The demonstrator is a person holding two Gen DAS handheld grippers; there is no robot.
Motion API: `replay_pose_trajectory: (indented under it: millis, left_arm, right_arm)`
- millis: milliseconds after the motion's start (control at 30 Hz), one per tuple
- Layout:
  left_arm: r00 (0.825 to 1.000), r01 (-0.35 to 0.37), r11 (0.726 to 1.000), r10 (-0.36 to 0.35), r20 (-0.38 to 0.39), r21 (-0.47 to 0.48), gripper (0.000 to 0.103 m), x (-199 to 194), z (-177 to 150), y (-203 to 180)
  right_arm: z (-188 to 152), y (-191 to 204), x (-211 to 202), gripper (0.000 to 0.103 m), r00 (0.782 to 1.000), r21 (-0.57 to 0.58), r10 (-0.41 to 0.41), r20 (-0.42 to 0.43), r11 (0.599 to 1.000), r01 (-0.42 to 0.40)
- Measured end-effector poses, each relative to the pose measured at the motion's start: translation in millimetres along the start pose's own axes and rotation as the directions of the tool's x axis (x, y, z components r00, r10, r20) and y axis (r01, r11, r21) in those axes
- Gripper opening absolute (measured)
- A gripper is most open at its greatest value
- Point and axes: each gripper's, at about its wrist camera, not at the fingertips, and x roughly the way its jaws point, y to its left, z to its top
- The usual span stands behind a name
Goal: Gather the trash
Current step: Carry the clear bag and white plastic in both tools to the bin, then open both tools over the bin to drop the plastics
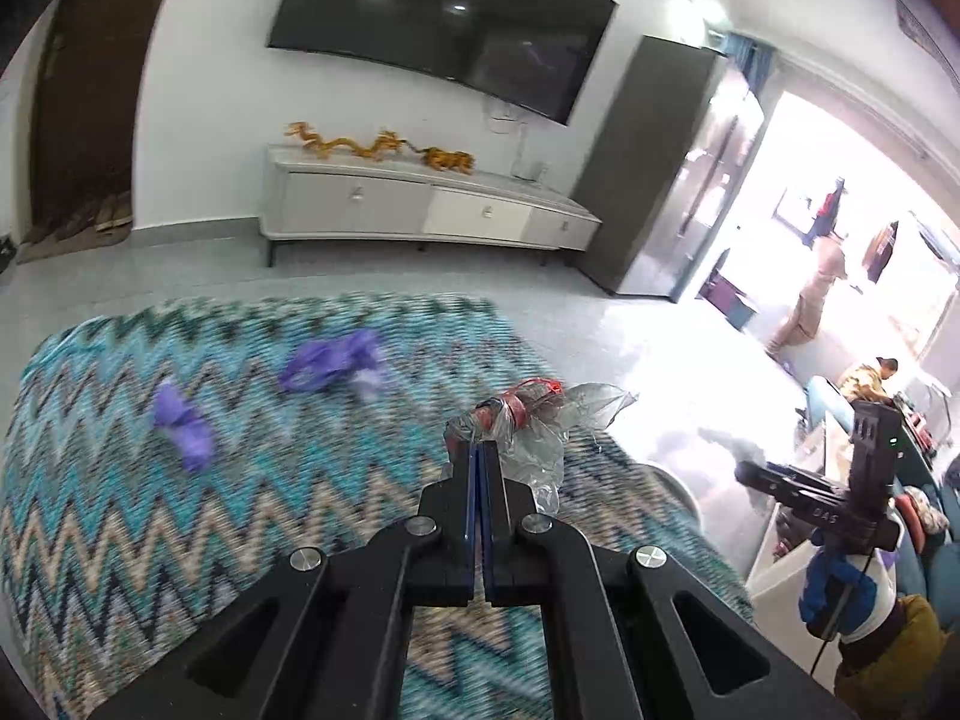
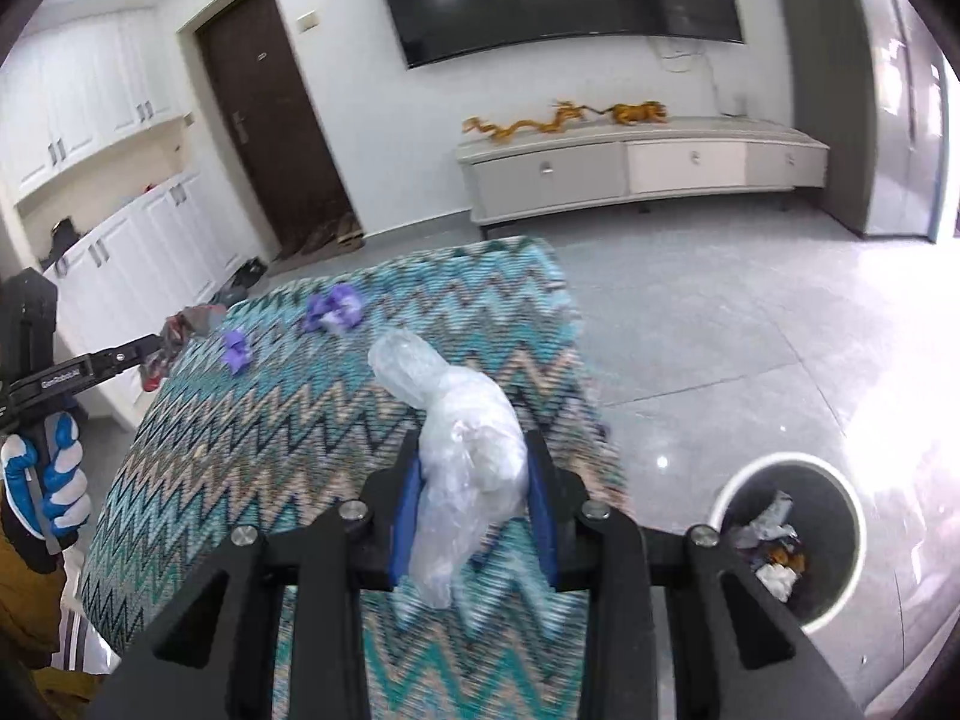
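Two pieces of trash are in my grip. My left tool (image 1: pixel 480 450) has its jaws pressed together on a clear wrapper with red print (image 1: pixel 528 420); the crumpled film sticks out past the fingertips and off to the right, above the zigzag cloth (image 1: pixel 180 528) that covers the bench. My right tool (image 2: pixel 474 480) is clamped on a bundle of clear plastic film (image 2: pixel 462 450), jaws standing partway apart with the blue pads (image 2: pixel 403 516) pressing its sides; the bundle pokes up and left beyond the tips and hangs down below them.

On the cloth two purple scraps are not yet collected: a smaller purple scrap (image 1: pixel 180 420) to the left and a larger purple scrap (image 1: pixel 333 360) just right of it and farther back, well apart from both tools. In the right wrist view I see the left tool at the left edge, held by a hand in a blue and white glove (image 2: pixel 48 480), its wrapper off the bench's left side.

The round bin (image 2: pixel 786 534) stands on the tiled floor (image 2: pixel 720 330) near the bench's right corner, with crumpled paper and wrappers already inside. Behind the bench are a low white cabinet (image 1: pixel 420 204) with gold dragon ornaments (image 1: pixel 378 147) on top and a dark wall-mounted television (image 1: pixel 444 18)
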Motion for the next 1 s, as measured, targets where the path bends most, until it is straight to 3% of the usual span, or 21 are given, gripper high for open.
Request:
replay_pose_trajectory:
  millis: [233, 467, 667, 833, 1000]
  left_arm:
    - [0.986, 0.147, 0.983, -0.137, -0.099, 0.110, 0.002, 82, 28, -108]
    - [0.938, 0.256, 0.948, -0.195, -0.287, 0.189, 0.002, 202, 22, -223]
    - [0.888, 0.237, 0.950, -0.127, -0.442, 0.203, 0.002, 306, -8, -278]
    - [0.853, 0.191, 0.963, -0.068, -0.518, 0.189, 0.002, 363, -33, -294]
    - [0.806, 0.174, 0.973, -0.051, -0.590, 0.154, 0.002, 404, -60, -303]
  right_arm:
    - [-19, -93, -25, 0.030, 0.993, 0.131, -0.115, 0.021, 0.985, 0.111]
    - [-44, -193, -14, 0.030, 0.979, 0.276, -0.200, -0.041, 0.939, 0.203]
    - [-71, -260, 22, 0.031, 0.966, 0.367, -0.223, -0.132, 0.894, 0.256]
    - [-88, -293, 58, 0.031, 0.953, 0.403, -0.216, -0.211, 0.869, 0.286]
    - [-98, -308, 83, 0.032, 0.941, 0.412, -0.216, -0.260, 0.857, 0.311]
